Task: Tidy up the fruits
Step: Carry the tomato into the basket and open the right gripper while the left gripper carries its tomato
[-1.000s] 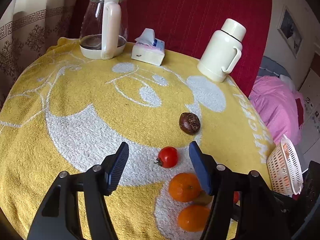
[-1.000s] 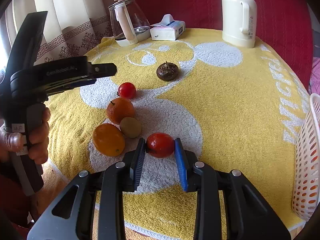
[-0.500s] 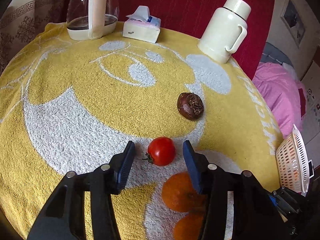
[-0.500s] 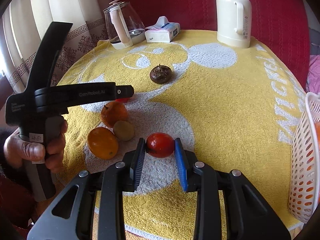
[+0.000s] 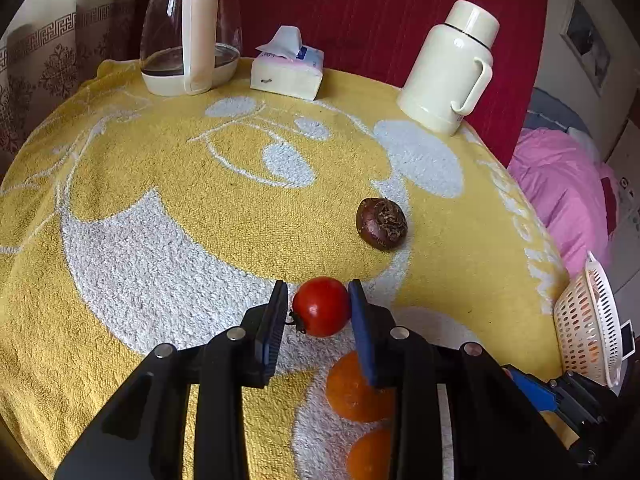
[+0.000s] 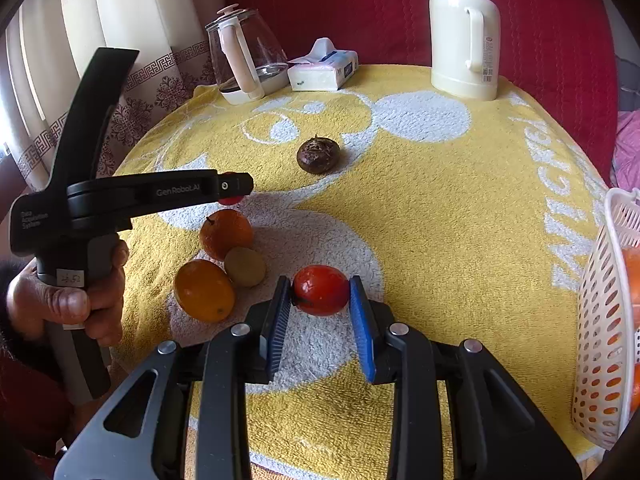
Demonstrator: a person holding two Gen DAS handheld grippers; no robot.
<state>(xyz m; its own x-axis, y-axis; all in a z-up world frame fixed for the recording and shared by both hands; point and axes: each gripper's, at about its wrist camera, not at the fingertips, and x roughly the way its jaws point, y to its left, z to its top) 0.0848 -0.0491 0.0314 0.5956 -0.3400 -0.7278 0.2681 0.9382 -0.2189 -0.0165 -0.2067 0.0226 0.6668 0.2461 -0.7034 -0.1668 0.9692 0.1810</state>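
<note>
tomatoes gripped, left gripper [image 5: 320, 310] (right gripper [image 6: 320, 296] too)

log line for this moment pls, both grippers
left gripper: shut on small tomato | right gripper: shut on large tomato | basket: right edge, oranges inside

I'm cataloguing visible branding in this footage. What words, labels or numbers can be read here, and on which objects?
"GenRobot.AI": on the side of the left gripper.
"Data Acquisition System": on that gripper's body, small, only roughly legible.
Handwritten sticker on its handle: digits, not clearly readable.
"WIGRE...": white letters woven into the yellow towel, partly cut off.
Thermos label: too small.
Tissue pack print: too blurred.
</note>
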